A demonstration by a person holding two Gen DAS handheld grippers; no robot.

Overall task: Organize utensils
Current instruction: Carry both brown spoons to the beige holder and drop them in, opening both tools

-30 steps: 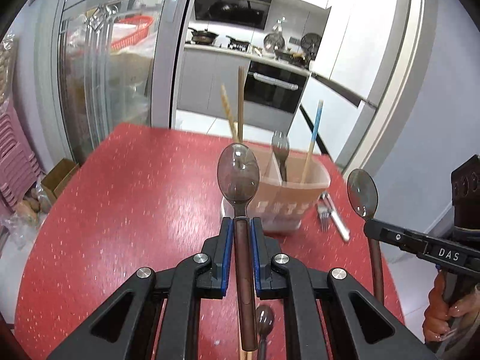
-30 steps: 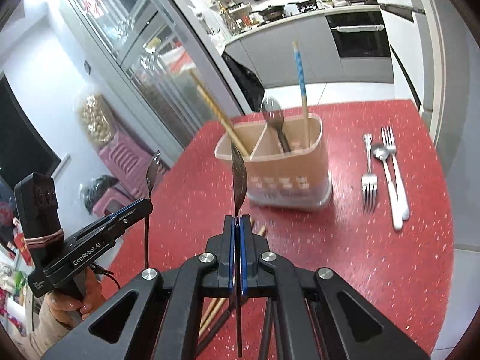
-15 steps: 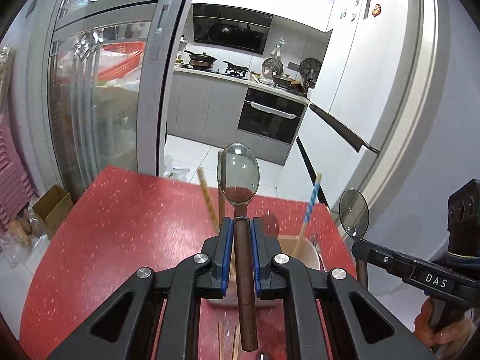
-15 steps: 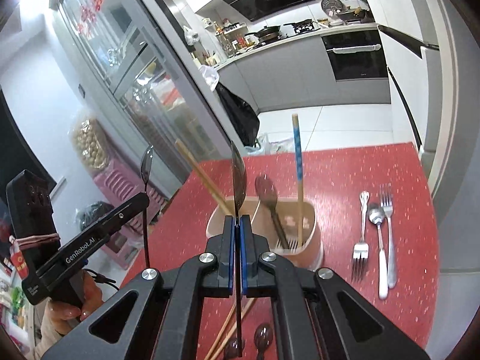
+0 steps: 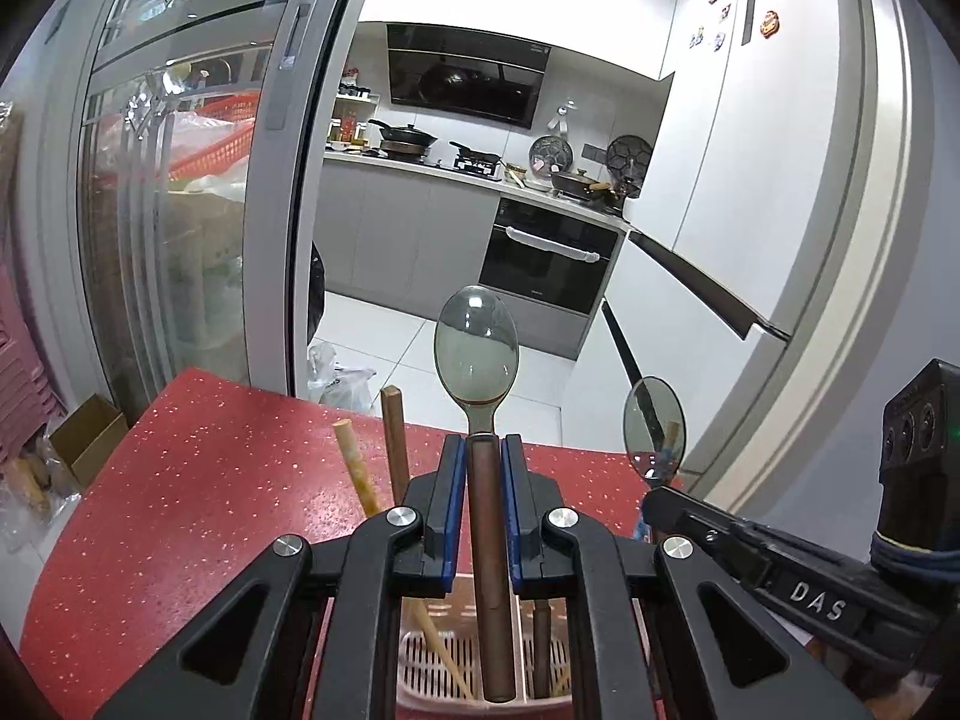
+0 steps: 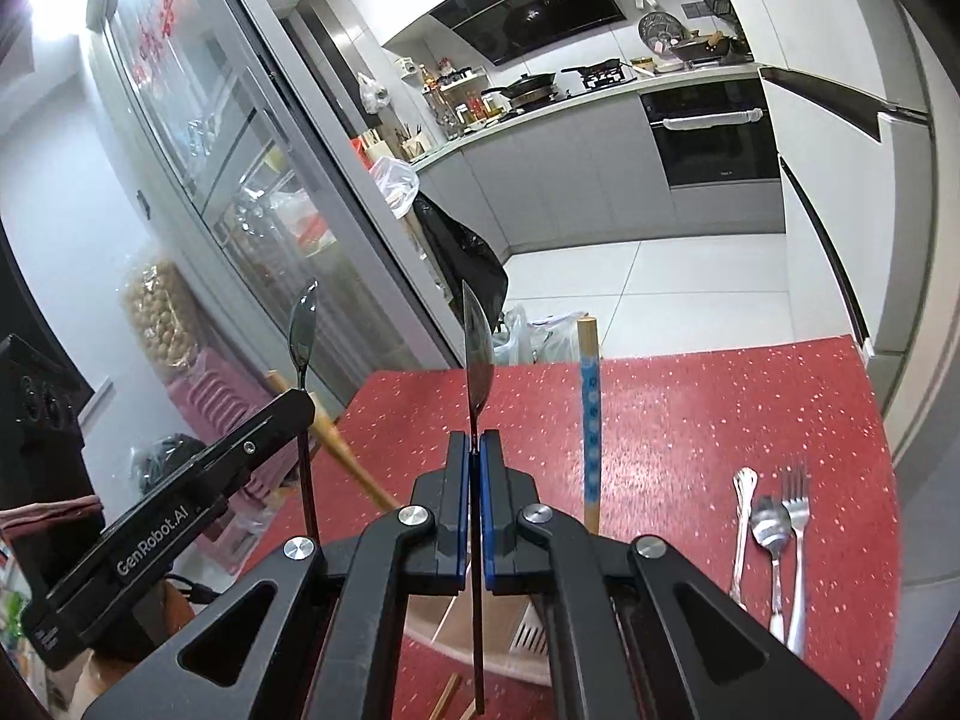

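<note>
Both claws are clenched on spoons held bowl-up — the left gripper (image 5: 483, 450) on a brown-handled spoon (image 5: 477, 348), the right gripper (image 6: 474, 450) on a second spoon (image 6: 477, 354) — directly above the utensil holder (image 5: 444, 660).

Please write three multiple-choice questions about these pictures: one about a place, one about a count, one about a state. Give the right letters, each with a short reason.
1. Where do the loose forks lie?
A. on the red table, to the right of the holder
B. inside the holder
C. on the floor

2. How many grippers hold a spoon?
A. none
B. one
C. two

3. How is the spoon in the left gripper held?
A. bowl up, handle down
B. bowl down
C. lying flat

Answers:
1 A: the forks rest on the red table, outside the holder.
2 C: left gripper and right gripper each clamp one.
3 A: the spoon has its bowl above the jaws.
</note>
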